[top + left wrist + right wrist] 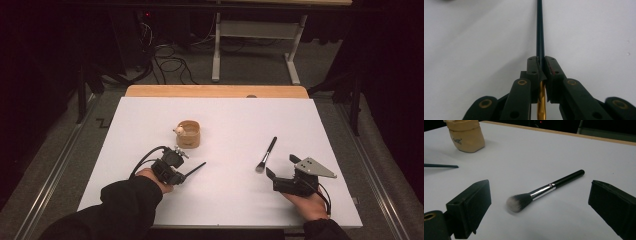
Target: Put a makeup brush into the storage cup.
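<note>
High view. We log the left gripper (pixel 176 172) pinching a thin dark brush (pixel 194 169); its slim handle runs out ahead of the jaws, up and to the right, tip lifted just off the white table (pixel 225 125). The tan pouch (pixel 188 134) stands near, beyond this gripper. The right gripper (pixel 280 172) sits spread, with the makeup brush (pixel 266 154) lying just ahead of it, bristles nearest the jaws, black handle pointing away toward the table's far edge.

Left gripper view. The jaws are pressed together on the thin brush (pixel 540 37): gold ferrule behind the pads, dark handle running straight forward along the gripper's own line. We judge the grip sound; keep it firm and carry the long axis level toward the pouch mouth.

Right gripper view. The jaws stand wide apart, the makeup brush (pixel 544 191) between and slightly beyond them, lying slantwise, bristles nearer, handle pointing away to the right. We should turn the gripper square across the handle before closing near the silver ferrule.
</note>
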`<action>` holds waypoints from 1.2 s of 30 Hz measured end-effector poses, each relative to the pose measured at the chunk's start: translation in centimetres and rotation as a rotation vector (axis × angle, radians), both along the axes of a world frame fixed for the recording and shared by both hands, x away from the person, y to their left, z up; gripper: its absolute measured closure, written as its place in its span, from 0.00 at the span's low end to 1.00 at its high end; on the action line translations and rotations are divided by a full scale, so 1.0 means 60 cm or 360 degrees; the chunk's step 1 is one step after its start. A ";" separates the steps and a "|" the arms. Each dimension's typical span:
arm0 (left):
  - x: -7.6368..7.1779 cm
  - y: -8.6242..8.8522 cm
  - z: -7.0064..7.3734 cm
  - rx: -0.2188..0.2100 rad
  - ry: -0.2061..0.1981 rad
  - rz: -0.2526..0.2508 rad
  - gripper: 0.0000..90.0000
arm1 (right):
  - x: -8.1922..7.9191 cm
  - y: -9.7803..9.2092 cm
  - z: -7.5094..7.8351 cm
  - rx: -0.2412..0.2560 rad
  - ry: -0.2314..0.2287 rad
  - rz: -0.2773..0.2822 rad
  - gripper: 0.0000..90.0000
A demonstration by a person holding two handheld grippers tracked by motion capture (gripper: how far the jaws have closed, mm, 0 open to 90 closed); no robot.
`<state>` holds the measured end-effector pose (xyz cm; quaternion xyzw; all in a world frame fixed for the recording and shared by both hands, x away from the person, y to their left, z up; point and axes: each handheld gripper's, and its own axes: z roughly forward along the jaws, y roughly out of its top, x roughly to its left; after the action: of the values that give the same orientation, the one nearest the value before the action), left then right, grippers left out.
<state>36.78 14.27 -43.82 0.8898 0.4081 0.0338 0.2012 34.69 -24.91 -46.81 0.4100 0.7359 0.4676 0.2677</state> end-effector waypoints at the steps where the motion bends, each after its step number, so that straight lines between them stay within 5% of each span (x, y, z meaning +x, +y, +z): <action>1: 0.000 0.003 0.005 0.0003 -0.0006 -0.0003 0.92 | 0.000 0.000 0.000 0.0001 -0.0002 -0.0001 0.06; 13: -0.007 0.029 0.043 -0.0020 -0.0075 -0.0040 0.92 | -0.005 -0.001 0.000 -0.0018 -0.0010 0.0002 0.06; 36: -0.027 0.020 0.072 -0.0182 -0.0143 -0.0227 0.92 | -0.007 0.027 0.003 -0.0041 -0.0043 0.0120 0.09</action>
<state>35.17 15.48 -39.50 0.9012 0.3357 0.0358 0.2717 34.29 -23.32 -46.66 0.3722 0.7531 0.4734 0.2651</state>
